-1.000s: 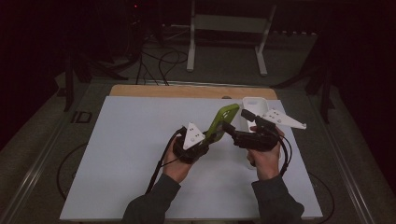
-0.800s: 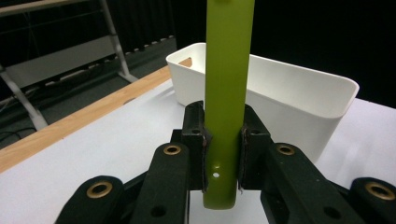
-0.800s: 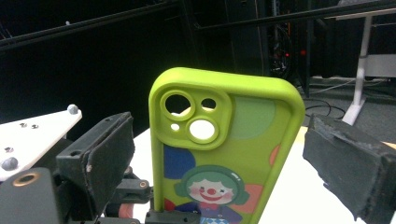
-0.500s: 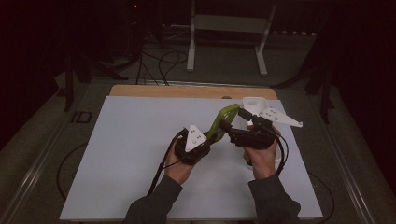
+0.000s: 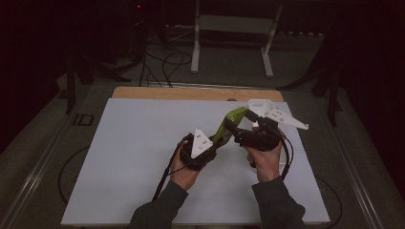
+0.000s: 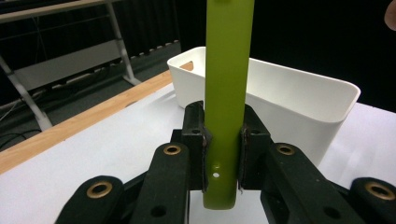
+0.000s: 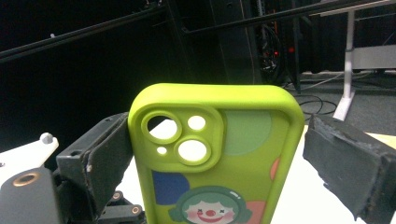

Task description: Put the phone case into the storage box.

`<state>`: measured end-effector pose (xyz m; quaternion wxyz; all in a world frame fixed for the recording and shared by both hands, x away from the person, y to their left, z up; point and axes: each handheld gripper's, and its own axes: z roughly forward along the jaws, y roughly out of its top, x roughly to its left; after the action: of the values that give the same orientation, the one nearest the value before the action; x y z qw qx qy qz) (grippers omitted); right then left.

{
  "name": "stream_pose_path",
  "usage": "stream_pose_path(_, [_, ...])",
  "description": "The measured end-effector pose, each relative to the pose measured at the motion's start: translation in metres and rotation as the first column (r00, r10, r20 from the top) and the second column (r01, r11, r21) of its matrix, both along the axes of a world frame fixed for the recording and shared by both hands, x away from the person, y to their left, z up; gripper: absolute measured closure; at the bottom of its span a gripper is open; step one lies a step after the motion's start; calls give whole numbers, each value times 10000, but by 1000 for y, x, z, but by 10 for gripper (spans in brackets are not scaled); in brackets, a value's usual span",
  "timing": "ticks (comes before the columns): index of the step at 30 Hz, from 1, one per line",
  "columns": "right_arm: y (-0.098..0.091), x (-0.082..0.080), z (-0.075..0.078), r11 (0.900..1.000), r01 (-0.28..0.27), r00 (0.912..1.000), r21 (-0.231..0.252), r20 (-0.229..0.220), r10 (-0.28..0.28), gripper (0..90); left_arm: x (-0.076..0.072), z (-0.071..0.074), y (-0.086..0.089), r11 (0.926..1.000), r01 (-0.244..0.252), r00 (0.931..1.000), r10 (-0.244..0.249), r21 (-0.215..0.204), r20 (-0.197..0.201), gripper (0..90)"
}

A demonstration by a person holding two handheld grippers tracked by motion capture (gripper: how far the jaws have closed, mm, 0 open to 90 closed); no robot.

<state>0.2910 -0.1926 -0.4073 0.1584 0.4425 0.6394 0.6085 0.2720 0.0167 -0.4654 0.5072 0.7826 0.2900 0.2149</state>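
A lime-green phone case (image 5: 229,124) with a clown picture and round camera holes (image 7: 215,154) is held up over the white tabletop (image 5: 133,157), between both hands. My left gripper (image 5: 217,141) is shut on the case's lower end, its pads pinching the thin edges (image 6: 223,140). My right gripper (image 5: 241,126) stands open around the upper end (image 7: 224,158). Its left pad (image 7: 109,156) lies at the case's edge, while the right pad (image 7: 345,163) stands off with a clear gap.
A white plastic bin (image 6: 299,107) stands right behind the case, near the table's far wooden edge (image 5: 191,93). The same bin (image 5: 260,103) is partly hidden by the right gripper's plate. Cables trail from both grippers toward the front edge. Dark stands and floor cables lie beyond.
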Motion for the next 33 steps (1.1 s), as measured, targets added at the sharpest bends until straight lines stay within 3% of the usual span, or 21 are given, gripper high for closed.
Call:
stream_pose_path(23, [6,3,-2,9999,110,9999,-9,-115,-110,99,-6,-1,-6,9999,43,9997,-46,133,252,777])
stream_pose_path(33, [7,3,-4,9996,279,9994,-99,-212,-281,144,-7,-2,-9,10000,31,9999,-32,93,98,775])
